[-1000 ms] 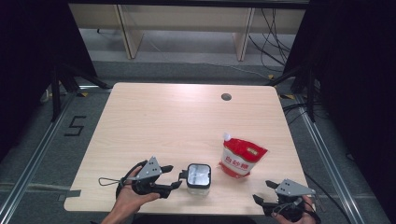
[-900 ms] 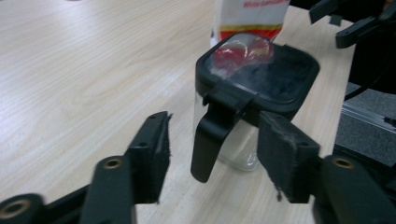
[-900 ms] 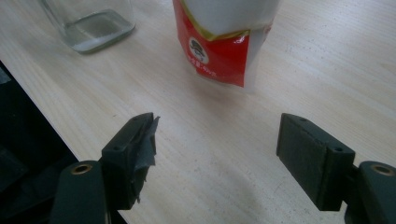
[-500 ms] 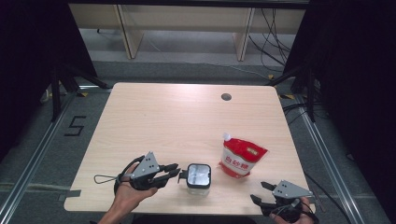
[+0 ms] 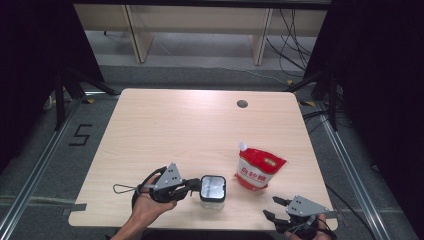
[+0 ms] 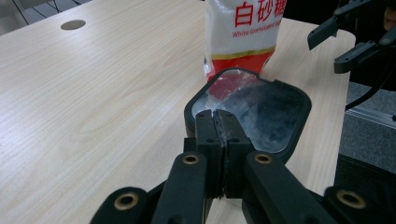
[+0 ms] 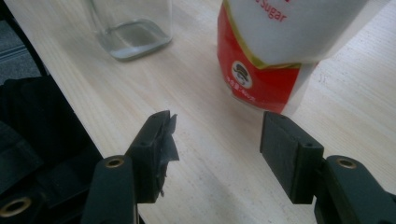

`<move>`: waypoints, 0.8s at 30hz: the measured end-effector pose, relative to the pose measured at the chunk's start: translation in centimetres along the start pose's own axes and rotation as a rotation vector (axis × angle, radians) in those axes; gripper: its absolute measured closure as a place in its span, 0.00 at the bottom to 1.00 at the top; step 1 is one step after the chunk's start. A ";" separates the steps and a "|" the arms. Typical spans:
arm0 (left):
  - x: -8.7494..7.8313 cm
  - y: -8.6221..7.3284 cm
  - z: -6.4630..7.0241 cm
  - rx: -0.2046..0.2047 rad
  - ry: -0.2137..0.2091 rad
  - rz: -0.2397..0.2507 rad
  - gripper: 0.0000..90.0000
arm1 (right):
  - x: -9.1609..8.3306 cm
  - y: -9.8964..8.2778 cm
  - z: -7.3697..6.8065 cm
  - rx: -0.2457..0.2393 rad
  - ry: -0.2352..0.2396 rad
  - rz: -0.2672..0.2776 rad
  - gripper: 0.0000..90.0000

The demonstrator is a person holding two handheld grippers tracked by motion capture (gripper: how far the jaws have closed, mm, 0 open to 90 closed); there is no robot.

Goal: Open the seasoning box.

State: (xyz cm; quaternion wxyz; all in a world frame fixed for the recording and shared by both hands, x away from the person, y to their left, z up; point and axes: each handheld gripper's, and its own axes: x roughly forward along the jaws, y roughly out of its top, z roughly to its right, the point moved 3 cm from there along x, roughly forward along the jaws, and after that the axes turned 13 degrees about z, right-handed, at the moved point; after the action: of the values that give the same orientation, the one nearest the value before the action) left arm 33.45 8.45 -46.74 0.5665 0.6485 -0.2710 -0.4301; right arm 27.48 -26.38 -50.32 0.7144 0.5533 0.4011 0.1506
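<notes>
- We see the clear jar [image 5: 212,189] upright near the counter's [image 5: 190,125] front edge; the left claw [image 5: 195,186] is clamped on its rim, jaws pressed together there
- The sugar pouch [image 5: 257,170] stands just beside it, toward the right
- Our right claw [image 5: 279,209] hovers at the front right corner, jaws apart and just closing, nothing between them
- The counter behind lies open

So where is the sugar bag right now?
In the high view the sugar bag stands on the table's near right part, just right of the jar, with the right gripper nearer the edge.
</notes>
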 end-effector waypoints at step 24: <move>-0.2 -0.1 0.0 -0.015 0.033 0.009 0.98 | 0.8 1.1 -1.5 -0.010 0.028 0.077 0.60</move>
State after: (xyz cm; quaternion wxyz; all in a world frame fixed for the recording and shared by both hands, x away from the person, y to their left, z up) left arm 33.35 8.65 -46.81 0.5776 0.6501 -0.2616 -0.4187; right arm 27.18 -24.48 -49.74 0.7053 0.5624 0.3887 0.1877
